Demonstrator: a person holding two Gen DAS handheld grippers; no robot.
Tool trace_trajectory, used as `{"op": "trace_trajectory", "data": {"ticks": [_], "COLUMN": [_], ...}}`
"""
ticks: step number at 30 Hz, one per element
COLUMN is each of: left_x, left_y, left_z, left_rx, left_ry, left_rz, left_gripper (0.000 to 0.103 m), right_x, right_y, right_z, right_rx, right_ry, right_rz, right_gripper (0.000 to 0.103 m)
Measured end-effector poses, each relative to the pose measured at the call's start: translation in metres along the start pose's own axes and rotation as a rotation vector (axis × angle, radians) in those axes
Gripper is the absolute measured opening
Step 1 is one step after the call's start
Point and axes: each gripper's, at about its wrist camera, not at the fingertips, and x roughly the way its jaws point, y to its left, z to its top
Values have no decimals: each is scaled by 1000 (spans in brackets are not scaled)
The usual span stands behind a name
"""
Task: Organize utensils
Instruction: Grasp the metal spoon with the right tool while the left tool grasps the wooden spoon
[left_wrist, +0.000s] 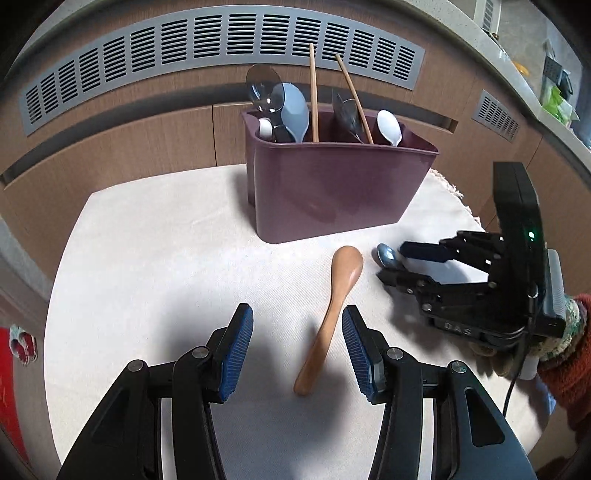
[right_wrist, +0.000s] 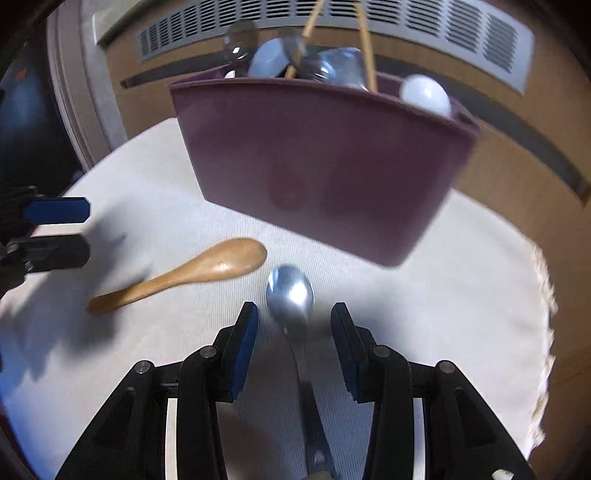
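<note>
1. The table, under a cream tablecloth (left_wrist: 155, 236), has a rounded edge; its fringed right side (right_wrist: 543, 295) lies close to the right gripper, and wood cabinet fronts with grey vent grilles (left_wrist: 207, 44) stand just behind.
2. The purple utensil caddy (left_wrist: 332, 192) stands at the back of the table, near the far edge, leaving a broad bare stretch of cloth in front and to its left.
3. Inside the caddy stand two wooden chopsticks (left_wrist: 314, 92), metal spoons, a pale blue spoon (left_wrist: 295, 110) and a white spoon (left_wrist: 388, 125).
4. The left gripper (left_wrist: 297, 354) hangs over the near cloth with its jaws spread wide and holding nothing; the handle of the wooden spoon (left_wrist: 328, 314) lies flat between its blue pads, closer to the right pad, touching neither.
5. The right gripper (right_wrist: 293, 347) stands wide apart and grips nothing; the metal spoon (right_wrist: 291, 295) lies on the cloth between its fingers, bowl towards the caddy, handle running back under the gripper.
6. The two spoons lie just beside each other in front of the caddy, apart from it.
</note>
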Motion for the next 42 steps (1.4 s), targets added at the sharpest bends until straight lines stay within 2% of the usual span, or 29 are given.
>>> {"op": "trace_trajectory", "data": {"ticks": [2,5,9,12,16,22,24,28,30,34,36,42], "left_x": [1,3,23,46,69,85,91,98,98,98,98,92], "left_y": [-1,-3,-9,-20,-40,-57,-62,-69,-70,-73,-73,-70], "left_z": [1,3,7,12,22,29,32,41,42,44,45,43], "left_rx": [0,1,13,29,97,171,192,198,185,154,139,81], "left_ry": [0,3,27,79,118,121,119,149,162,185,193,199], "left_rz": [-3,-20,-88,-124,-93,-22,9,39,37,46,34,11], "left_gripper": [51,51,51,51,51,51,51,50,43,39,33,31], "right_x": [4,2,-12,-36,-63,-94,-100,-114,-118,-122,-126,-135], "right_y": [3,0,-8,-26,-47,-50,-47,-40,-39,-31,-29,-26], "right_z": [4,3,-11,-29,-56,-93,-96,-105,-107,-109,-110,-111], "right_rx": [-2,11,40,127,273,383,402,412,428,418,418,417], "right_ry": [3,2,6,-2,-12,-38,-49,-85,-93,-110,-123,-146], "right_rz": [-3,6,-27,-22,0,-27,-30,-33,-20,-32,-34,-38], "right_gripper": [38,25,25,25,25,25,25,25,25,25,25,25]}}
